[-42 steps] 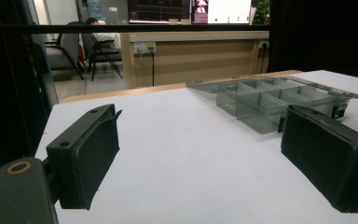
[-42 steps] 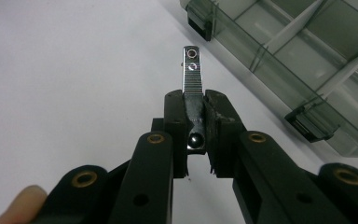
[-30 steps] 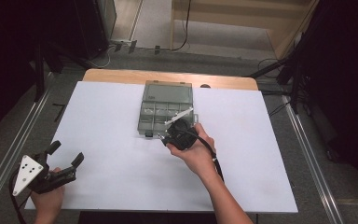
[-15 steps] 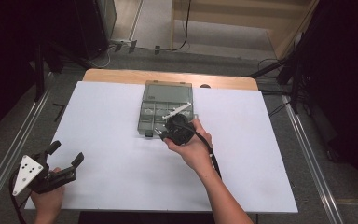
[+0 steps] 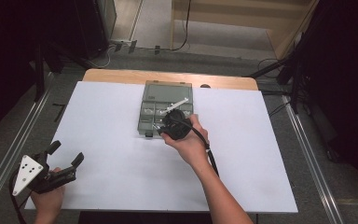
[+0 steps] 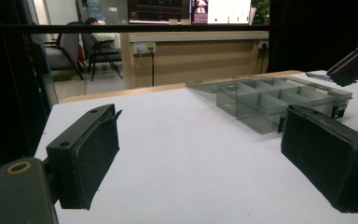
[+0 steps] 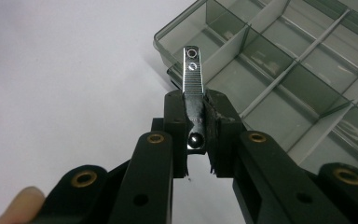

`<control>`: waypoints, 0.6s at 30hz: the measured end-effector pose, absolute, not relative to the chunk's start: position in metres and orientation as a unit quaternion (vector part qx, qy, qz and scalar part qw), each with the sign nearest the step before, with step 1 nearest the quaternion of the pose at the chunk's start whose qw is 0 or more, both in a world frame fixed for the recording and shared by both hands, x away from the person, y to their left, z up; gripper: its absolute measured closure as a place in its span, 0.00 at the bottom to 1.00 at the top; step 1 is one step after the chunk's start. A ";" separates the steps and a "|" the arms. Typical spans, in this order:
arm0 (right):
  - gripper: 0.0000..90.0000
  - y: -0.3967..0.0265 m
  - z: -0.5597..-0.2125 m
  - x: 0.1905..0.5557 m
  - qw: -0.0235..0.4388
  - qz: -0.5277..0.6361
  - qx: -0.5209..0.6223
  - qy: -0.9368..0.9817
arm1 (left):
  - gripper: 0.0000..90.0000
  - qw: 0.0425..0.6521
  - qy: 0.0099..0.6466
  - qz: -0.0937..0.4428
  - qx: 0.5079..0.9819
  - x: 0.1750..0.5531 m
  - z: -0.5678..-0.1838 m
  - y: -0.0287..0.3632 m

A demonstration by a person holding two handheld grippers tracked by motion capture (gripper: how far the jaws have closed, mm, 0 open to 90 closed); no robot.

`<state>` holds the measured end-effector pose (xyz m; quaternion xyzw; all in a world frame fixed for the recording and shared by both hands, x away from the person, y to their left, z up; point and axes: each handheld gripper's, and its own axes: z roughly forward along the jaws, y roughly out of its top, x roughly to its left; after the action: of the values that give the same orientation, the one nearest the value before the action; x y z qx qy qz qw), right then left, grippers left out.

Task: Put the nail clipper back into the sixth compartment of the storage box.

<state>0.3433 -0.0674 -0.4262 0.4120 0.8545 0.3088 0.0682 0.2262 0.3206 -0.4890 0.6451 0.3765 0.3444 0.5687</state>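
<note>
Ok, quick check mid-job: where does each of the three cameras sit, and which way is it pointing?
High view: above the person's side, looking forward and down on the white table; both forearms show, left tool and right tool.
Left gripper view: rides the left tool, low over the table, jaws wide apart.
Right gripper view: rides the right tool, jaws closed on a metal strip, a fingertip at bottom left.
All three share the divided plastic box.
</note>
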 end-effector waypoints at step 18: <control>0.91 -0.061 -0.433 0.359 0.070 0.312 0.427 0.846 | 0.12 0.569 0.376 0.344 0.645 0.226 -0.489 0.321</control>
<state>0.3585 -0.0614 -0.4325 0.4271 0.8459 0.3116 0.0699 0.2263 0.3209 -0.4889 0.6452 0.3764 0.3436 0.5692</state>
